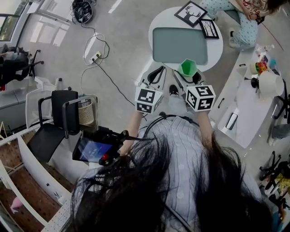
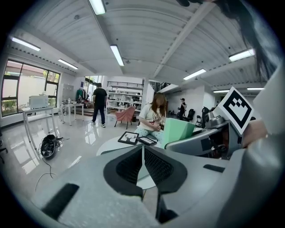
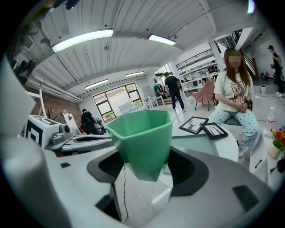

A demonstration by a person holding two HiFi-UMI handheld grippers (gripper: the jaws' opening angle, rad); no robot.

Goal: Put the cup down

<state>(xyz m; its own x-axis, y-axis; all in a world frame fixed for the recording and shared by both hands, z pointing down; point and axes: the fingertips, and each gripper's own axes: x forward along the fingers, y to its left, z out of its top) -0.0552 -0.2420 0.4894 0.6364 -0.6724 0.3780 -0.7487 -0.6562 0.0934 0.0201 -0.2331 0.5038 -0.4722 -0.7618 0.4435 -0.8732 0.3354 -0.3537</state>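
In the head view, the right gripper (image 1: 188,78) holds the green cup (image 1: 188,67) upright, mouth up, over the near rim of the round white worktop (image 1: 158,20). A grey-green mat (image 1: 180,45) lies just beyond the cup, and two frames (image 1: 191,12) rest at the far edge. The left gripper (image 1: 156,76) hangs beside the right one, short of the rim.

In the left gripper view, the jaws are pressed together with nothing between them. The cup shows off to the right, apart from this gripper.

In the right gripper view, the jaws pinch the cup low on its tapered, faceted body, with the wide mouth well above the pads. The cup appears to be in the air, not yet on the worktop.

The grip sits on the narrow end of a top-heavy shape, so a tilt on the way down could let the cup swing or slide out. Opening the jaws before the base touches would likely drop and topple it. Setting it too near the rim could send it to the floor.
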